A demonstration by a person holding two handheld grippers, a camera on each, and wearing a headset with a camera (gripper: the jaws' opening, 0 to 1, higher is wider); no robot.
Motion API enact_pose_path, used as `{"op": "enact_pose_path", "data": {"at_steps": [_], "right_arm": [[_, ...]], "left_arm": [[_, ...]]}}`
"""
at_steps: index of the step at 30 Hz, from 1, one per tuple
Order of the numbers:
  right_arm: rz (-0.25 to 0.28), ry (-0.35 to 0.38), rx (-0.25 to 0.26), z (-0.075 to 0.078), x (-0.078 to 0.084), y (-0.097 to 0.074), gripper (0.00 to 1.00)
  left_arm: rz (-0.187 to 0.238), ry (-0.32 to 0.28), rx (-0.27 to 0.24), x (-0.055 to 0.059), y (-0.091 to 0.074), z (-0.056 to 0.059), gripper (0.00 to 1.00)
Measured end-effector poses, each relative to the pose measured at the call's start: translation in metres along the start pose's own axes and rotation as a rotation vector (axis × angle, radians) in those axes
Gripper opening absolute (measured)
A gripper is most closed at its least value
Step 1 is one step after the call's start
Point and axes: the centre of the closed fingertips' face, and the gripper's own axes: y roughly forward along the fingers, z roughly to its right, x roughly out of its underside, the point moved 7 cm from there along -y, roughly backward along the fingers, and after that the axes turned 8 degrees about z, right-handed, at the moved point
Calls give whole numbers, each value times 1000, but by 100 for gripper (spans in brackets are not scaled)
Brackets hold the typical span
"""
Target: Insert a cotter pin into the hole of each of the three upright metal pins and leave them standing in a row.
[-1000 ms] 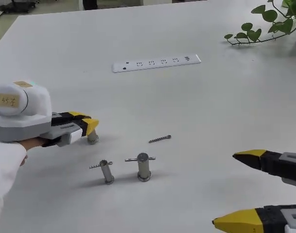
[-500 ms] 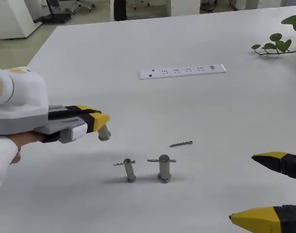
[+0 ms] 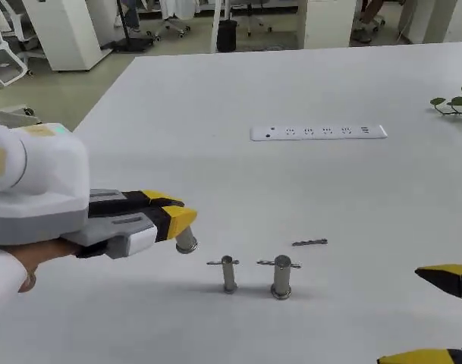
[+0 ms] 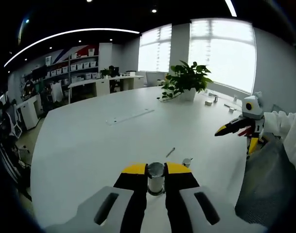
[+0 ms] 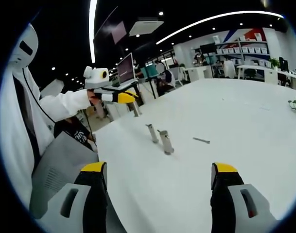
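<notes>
My left gripper (image 3: 179,220) is shut on a short metal pin (image 3: 187,243), held upright just off the white table, left of the row. The same pin (image 4: 156,177) stands between the yellow fingertips in the left gripper view. Two metal pins stand upright side by side, each with a cotter pin through its head: one (image 3: 229,273) on the left, one (image 3: 281,277) on the right. A loose cotter pin (image 3: 309,243) lies flat behind them. My right gripper (image 5: 159,170) is open and holds nothing, low at the right (image 3: 437,315).
A white power strip (image 3: 319,133) lies further back on the white table (image 3: 215,152). A potted plant (image 4: 184,80) stands at the far end, its leaves (image 3: 454,105) at the right edge. Office chairs and cabinets stand beyond the table.
The head camera has tilted up and shifted. The left gripper, still shut on the pin, has drawn closer to the line of the two standing pins. The right gripper has stayed open.
</notes>
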Motion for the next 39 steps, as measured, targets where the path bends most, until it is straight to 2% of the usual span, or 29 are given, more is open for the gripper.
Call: {"op": "enact_pose_path", "data": {"at_steps": [6, 7, 8, 12, 18, 26, 27, 31, 36, 39], "right_arm": [[-22, 16, 21, 2, 5, 1, 88], [-23, 21, 24, 2, 5, 1, 88], [-22, 21, 24, 2, 4, 1, 88], [-20, 28, 29, 1, 4, 1, 88], [-42, -20, 6, -6, 6, 1, 86], [-60, -8, 4, -5, 10, 2, 87], [-67, -8, 6, -5, 11, 2, 86], [-85, -27, 27, -1, 12, 1, 87], [-62, -3, 43, 2, 12, -1, 87], [-65, 5, 48, 3, 13, -2, 86]], "left_arm": [[1, 4, 9, 9, -4, 23, 9], [-1, 21, 8, 15, -4, 28, 9], [-1, 19, 8, 17, -4, 29, 9], [-12, -17, 11, 34, -2, 40, 9], [-62, 22, 23, 57, 3, 52, 9], [-95, -5, 30, 70, 14, 54, 9], [-101, -24, 27, 72, 16, 54, 9], [-111, -2, 29, 76, 21, 53, 9], [-118, -18, 38, 82, 26, 54, 10], [-127, 3, 38, 84, 29, 56, 10]]}}
